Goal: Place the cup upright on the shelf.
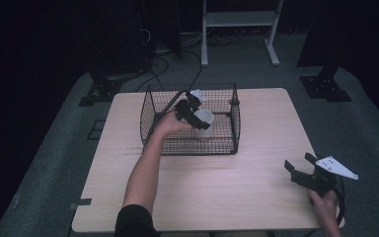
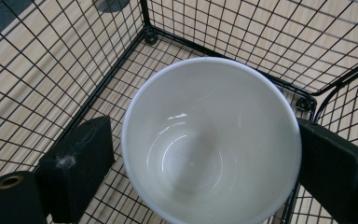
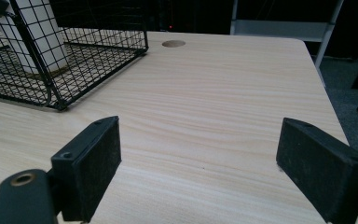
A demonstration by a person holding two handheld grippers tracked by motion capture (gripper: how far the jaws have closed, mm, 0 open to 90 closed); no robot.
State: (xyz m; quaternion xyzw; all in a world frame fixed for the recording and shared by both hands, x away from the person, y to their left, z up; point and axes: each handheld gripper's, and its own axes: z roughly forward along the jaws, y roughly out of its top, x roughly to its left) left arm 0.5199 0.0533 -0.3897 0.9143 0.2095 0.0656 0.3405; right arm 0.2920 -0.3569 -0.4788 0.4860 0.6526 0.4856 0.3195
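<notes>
While my left hand-held gripper [image 2: 205, 154] straddles the cup [image 2: 212, 140] inside the basket [image 1: 150, 106], contact unclear, right hand-held gripper [image 3: 198, 168] idles spread; release pending.

White cup [image 1: 203, 121], glossy, empty inside, mouth up, sits inside the black wire basket [image 1: 150, 106] on the wooden table [image 1: 256, 148]. Left gripper view: cup [image 2: 212, 140] upright on basket [image 2: 51, 60] floor, near a corner, between the left gripper's jaws.

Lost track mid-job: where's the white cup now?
High view: the white cup stands inside the wire basket, centre-back of the table, between the left gripper jaws.
</notes>
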